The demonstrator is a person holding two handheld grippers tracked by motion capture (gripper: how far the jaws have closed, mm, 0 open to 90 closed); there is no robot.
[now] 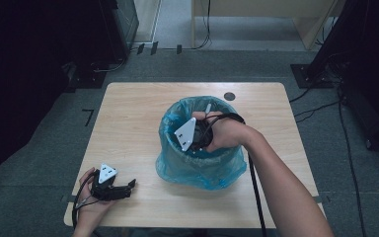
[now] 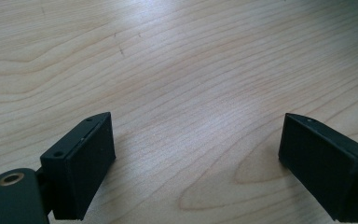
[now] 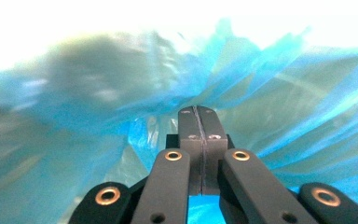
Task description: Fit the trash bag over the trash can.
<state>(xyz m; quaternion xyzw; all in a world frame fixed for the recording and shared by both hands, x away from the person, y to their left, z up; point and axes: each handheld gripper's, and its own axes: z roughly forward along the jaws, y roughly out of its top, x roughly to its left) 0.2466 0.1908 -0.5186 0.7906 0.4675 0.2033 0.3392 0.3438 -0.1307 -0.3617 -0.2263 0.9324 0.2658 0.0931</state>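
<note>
A bin lined with a blue plastic bag (image 1: 197,168) stands in the middle of the wooden table (image 1: 128,123). My right gripper (image 1: 196,140) reaches down into the bin's mouth, its grey plate facing left, the tips hidden inside. In the right gripper view its jaws (image 3: 199,114) are pressed flat together, shut, with nothing visible between them, and blurred blue bag film (image 3: 284,93) lies all around. My left gripper (image 1: 128,186) lies on the table near the front left corner. It points right and is open, with bare wood between its fingers (image 2: 196,135).
A small dark round hole (image 1: 229,96) sits near the table's far edge, behind the bin. Cables (image 1: 325,106) run over the grey floor at the right. A black cable (image 1: 255,192) trails from my right gripper along the forearm.
</note>
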